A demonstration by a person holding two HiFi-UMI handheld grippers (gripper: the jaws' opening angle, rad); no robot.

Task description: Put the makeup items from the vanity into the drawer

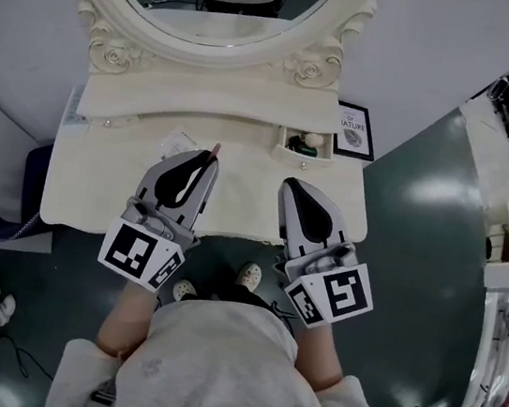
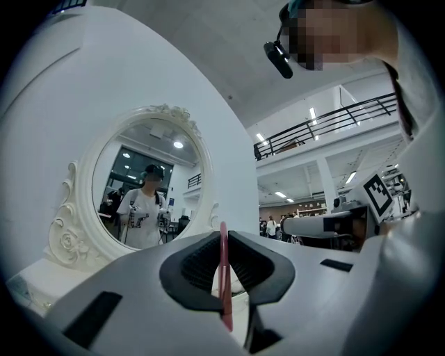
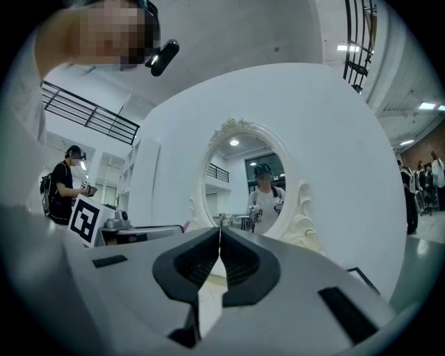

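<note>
Head view: left gripper (image 1: 206, 157) fingers grasping a thin pink makeup pencil (image 1: 215, 149) above the bench (image 1: 98, 174). Right gripper (image 1: 291, 187) fingers clenched, nothing between. Open drawer (image 1: 292, 153) at its 12 o'clock.

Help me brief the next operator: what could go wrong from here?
The left gripper holds the thin pink stick by a narrow pinch, so it might pivot or slip while carried. The open drawer is small and already holds items, so the long stick may catch its rim or miss.
</note>
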